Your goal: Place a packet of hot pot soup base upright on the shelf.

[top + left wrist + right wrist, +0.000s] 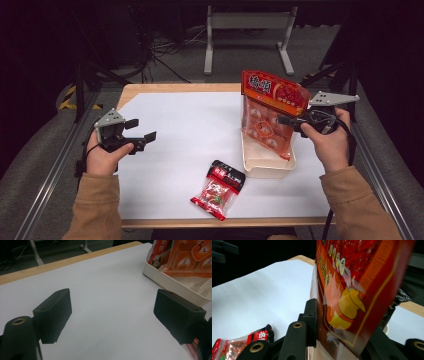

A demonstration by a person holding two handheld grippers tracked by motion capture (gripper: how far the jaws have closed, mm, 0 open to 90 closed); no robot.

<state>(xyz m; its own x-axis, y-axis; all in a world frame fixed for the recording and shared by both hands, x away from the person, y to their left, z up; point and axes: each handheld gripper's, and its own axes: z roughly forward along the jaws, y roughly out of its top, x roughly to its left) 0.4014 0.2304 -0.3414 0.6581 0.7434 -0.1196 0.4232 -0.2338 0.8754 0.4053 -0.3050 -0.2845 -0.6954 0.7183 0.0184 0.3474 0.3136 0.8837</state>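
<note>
The orange snack bag stands upright with its long axis vertical, its lower end inside the cream tray at the right of the white surface and its red header at the top. The header carries large pale characters, too blurred to read; below it, round orange labels show through the clear front. The right gripper clenches the bag at its right edge, about mid-height, jaws pressed on either side of the film. In the right gripper view the bag runs off the top of the picture, its print smeared.

A smaller red and black packet lies flat near the surface's front edge, its writing illegible. The left gripper hangs released at the left, jaws wide apart with nothing between them.
</note>
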